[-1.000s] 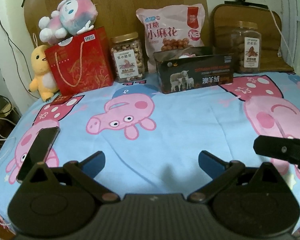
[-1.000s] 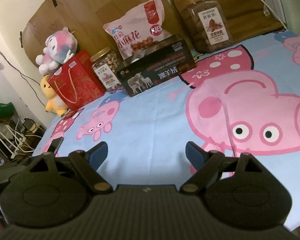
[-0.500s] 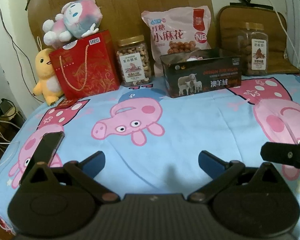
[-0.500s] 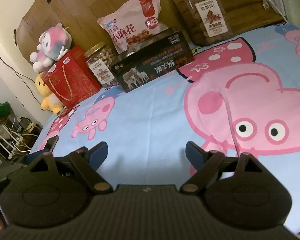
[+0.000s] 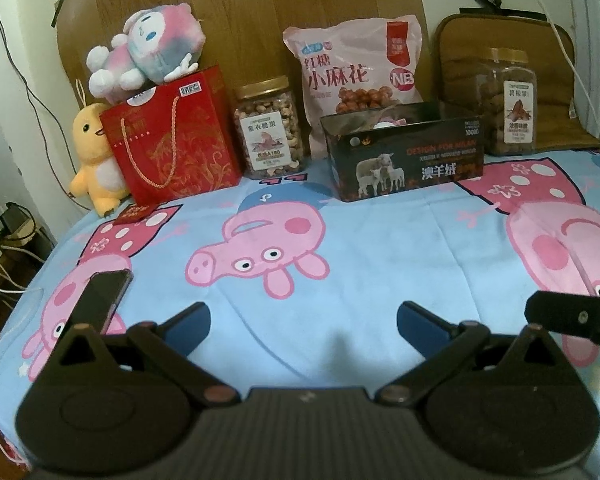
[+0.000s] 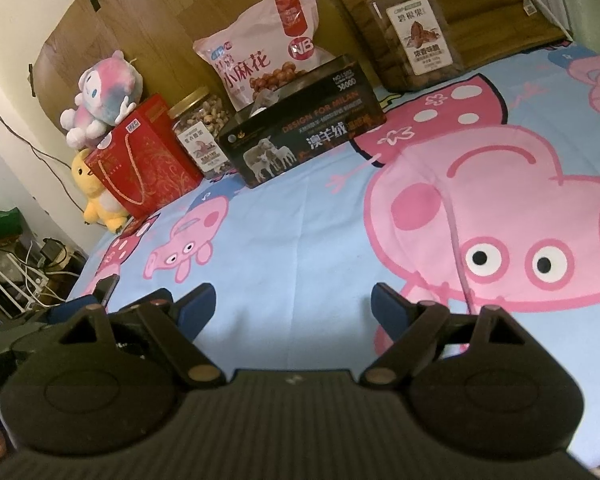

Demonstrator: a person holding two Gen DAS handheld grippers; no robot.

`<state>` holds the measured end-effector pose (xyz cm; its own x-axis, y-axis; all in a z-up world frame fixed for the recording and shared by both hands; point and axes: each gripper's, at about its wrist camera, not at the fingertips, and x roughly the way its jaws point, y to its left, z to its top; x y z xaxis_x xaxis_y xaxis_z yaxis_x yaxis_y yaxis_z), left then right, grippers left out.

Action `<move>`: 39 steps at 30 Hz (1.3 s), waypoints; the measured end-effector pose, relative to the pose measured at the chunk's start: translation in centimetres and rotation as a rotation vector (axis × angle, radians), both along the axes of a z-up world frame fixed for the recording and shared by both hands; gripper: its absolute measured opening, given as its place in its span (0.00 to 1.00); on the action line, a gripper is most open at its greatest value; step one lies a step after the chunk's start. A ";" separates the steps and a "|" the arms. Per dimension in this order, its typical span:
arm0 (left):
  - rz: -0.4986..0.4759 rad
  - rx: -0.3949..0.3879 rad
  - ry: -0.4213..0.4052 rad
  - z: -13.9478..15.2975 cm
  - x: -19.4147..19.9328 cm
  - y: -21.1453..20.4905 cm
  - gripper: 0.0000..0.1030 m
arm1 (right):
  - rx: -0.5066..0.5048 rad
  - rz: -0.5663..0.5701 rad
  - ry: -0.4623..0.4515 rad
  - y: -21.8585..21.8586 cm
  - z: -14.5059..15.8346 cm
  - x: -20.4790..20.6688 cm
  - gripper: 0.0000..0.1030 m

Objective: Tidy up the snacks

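Observation:
Snacks line the back of the bed: a red gift bag (image 5: pixel 172 140) (image 6: pixel 144 164), a cashew jar (image 5: pixel 269 128) (image 6: pixel 202 132), a pink twist-snack bag (image 5: pixel 356 80) (image 6: pixel 266 56), a black open box (image 5: pixel 404 156) (image 6: pixel 300 132) and a pecan jar (image 5: pixel 508 100) (image 6: pixel 412 28). My left gripper (image 5: pixel 303 322) is open and empty, low over the sheet's near edge. My right gripper (image 6: pixel 292 306) is open and empty too, to the right of the left one; part of it shows in the left wrist view (image 5: pixel 572 316).
A pink plush (image 5: pixel 148 48) lies on the gift bag; a yellow plush (image 5: pixel 92 156) stands left of it. A phone (image 5: pixel 100 300) lies near the bed's left edge. Cables and chargers (image 6: pixel 32 276) sit off the left side. A wooden headboard (image 5: pixel 236 12) is behind.
Both grippers have drawn back and risen slightly, so the snack row looks a little farther and lower. Jaws stay open. No object has moved.

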<state>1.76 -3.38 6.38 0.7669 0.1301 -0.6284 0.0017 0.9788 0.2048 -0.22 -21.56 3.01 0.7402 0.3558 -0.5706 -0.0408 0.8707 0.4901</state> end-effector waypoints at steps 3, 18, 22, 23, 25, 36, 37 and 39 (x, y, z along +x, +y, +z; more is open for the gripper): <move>0.002 0.006 0.000 0.0 0.1 -0.1 1.00 | 0.004 -0.002 -0.001 -0.1 0.0 -0.1 0.84; 0.008 0.013 0.009 -0.1 0.3 0.0 1.00 | 0.004 0.002 -0.002 -0.1 0.1 -0.1 0.84; 0.015 0.015 0.013 -0.3 0.4 0.2 1.00 | 0.003 0.005 0.000 -0.1 0.1 0.0 0.84; 0.016 0.015 0.015 -0.3 0.5 0.2 1.00 | 0.003 0.005 0.000 -0.1 0.1 0.0 0.84; 0.018 0.015 0.018 -0.3 0.5 0.2 1.00 | 0.004 0.005 0.001 0.0 0.0 0.0 0.84; 0.024 0.021 0.020 -0.4 0.7 0.3 1.00 | 0.011 0.007 0.007 -0.2 -0.3 0.3 0.84; 0.024 0.023 0.020 -0.4 0.7 0.3 1.00 | 0.010 0.008 0.007 -0.2 -0.3 0.3 0.84; 0.025 0.025 0.021 -0.5 0.7 0.2 1.00 | 0.011 0.008 0.008 -0.2 -0.3 0.3 0.84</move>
<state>2.47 -3.15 5.92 0.7500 0.1648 -0.6406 -0.0181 0.9732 0.2292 0.07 -21.74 2.70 0.7325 0.3676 -0.5730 -0.0434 0.8652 0.4996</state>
